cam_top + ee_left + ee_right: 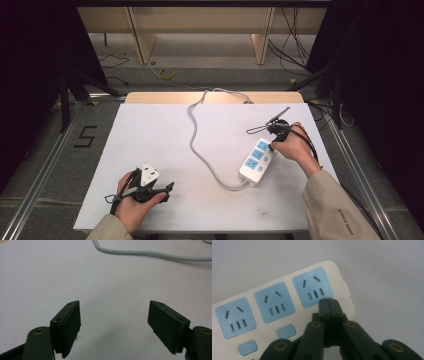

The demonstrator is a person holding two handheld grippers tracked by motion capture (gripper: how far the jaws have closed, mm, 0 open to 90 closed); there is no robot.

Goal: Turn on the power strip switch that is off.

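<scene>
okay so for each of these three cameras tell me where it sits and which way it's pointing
High view: above the person's side, looking forward and down on the table; forearms, both hands show.
Left gripper view: on the left hand-held gripper, low over the tabletop; open jaws show.
Right gripper view: on the right hand-held gripper, aimed at the power strip; shut jaws show.
Shared: high and left views show the grey cable.

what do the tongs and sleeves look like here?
Both tongs, left tongs and right tongs, have black linkage arms with brass-coloured pivot rivets and flat black pads. Left carries a grey three-cornered plate; black cables trail from each. Sleeves are beige.
</scene>
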